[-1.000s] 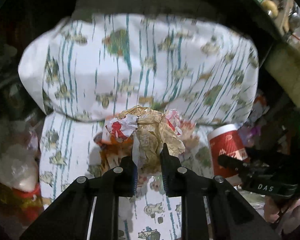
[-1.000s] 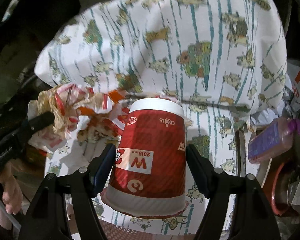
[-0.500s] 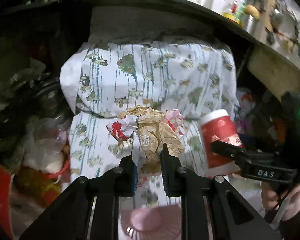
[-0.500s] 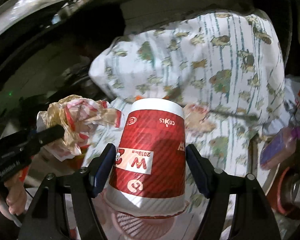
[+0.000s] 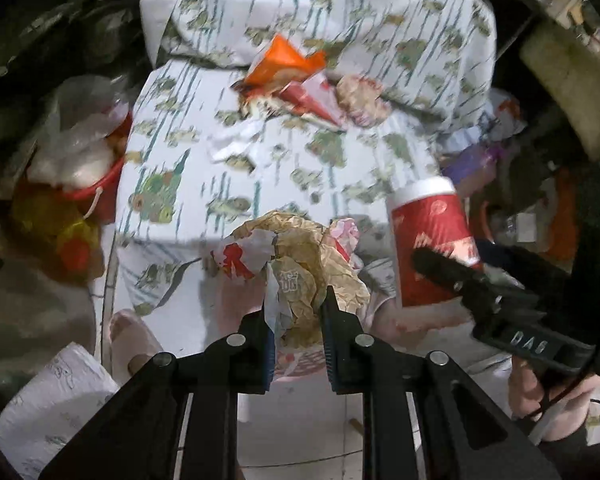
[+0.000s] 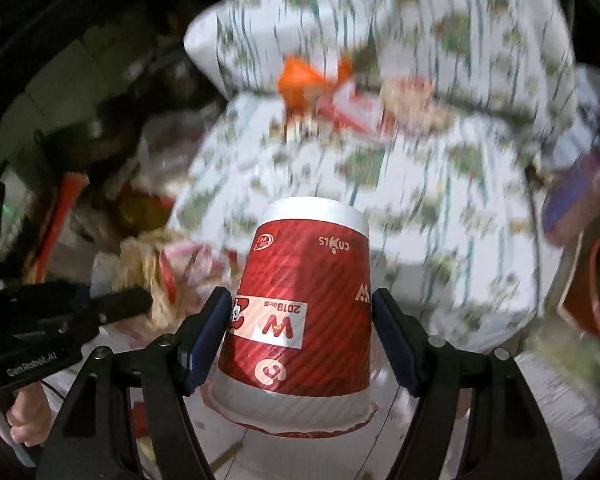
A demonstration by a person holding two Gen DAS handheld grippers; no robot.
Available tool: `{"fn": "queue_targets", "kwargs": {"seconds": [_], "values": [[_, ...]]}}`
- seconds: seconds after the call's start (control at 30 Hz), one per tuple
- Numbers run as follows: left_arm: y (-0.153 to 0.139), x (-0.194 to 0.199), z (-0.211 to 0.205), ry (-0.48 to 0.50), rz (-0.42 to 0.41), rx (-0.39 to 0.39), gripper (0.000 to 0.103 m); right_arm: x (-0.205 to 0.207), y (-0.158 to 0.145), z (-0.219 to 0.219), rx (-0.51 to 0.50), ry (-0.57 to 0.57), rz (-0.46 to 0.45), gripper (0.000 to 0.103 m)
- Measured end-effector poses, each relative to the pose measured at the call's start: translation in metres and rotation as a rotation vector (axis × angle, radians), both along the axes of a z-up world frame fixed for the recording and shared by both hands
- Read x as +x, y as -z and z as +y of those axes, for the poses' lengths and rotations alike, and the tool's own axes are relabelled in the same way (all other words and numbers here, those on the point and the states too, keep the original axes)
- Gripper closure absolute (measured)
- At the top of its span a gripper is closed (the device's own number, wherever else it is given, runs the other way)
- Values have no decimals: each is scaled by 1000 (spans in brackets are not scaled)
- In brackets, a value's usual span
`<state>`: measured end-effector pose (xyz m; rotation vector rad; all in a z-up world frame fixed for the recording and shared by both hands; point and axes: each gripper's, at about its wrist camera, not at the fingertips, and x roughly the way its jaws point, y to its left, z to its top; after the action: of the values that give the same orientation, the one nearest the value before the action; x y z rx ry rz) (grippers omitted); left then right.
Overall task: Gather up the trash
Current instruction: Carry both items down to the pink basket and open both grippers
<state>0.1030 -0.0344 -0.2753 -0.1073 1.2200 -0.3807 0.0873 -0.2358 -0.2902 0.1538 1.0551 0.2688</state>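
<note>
While pulled back from the chair (image 5: 228,176) since a moment ago, carrying trash away, likely toward a bin. Left gripper (image 5: 296,312) jaws clamped on the crumpled wrappers (image 5: 300,256). Right gripper (image 6: 300,320) jaws clamped on the red cup (image 6: 304,300), held upside down, inside not seen. Ahead of both jaws, orange wrapper (image 5: 284,64) left on the seat. Left of the jaws, red bucket (image 5: 104,184) stuffed with plastic bags.

Two grippers are in view: the left gripper (image 5: 296,316) carries one crumpled paper wrapper wad (image 5: 300,256), and the right gripper (image 6: 300,336) carries one red paper cup (image 6: 304,300), upside down. On the far patterned cushion (image 5: 340,160) lie one orange wrapper (image 5: 284,64), one red-and-white wrapper (image 5: 312,96) and one white crumpled tissue (image 5: 236,144). One red bucket (image 5: 100,184) stands at the left, and one purple bottle (image 6: 572,196) lies at the right.
</note>
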Motion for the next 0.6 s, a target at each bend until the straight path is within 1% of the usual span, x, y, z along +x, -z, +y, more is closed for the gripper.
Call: {"fn": "queue_targets", "kwargs": {"seconds": [0.07,0.1,0.2,0.23,0.3,0.33,0.43,0.47,0.53,0.57,0.6], "values": [[17,4,-2,-16,52,-8,82,3,21,2,24,-14,71,32],[28,7,-2,-23,88,0,82,4,32,2,17,-9,95,32],[61,14,-2,-51,170,24,82,7,52,6,-39,-12,120,32],[70,18,0,-62,196,-2,82,7,58,7,-53,-12,128,32],[84,21,0,-56,251,-84,82,8,67,6,-49,-8,145,32],[89,22,-1,-53,256,-89,82,9,71,5,-40,-9,156,32],[101,26,-5,-57,227,-21,82,11,84,5,-44,3,181,32],[106,27,-5,-57,229,-12,82,12,88,4,-49,6,188,32],[117,29,-4,-60,240,-38,82,14,96,2,-33,22,210,32],[120,29,-3,-57,241,-57,79,15,100,0,-10,27,220,32],[121,29,-1,-63,238,-59,75,17,101,0,5,32,224,32]]}}
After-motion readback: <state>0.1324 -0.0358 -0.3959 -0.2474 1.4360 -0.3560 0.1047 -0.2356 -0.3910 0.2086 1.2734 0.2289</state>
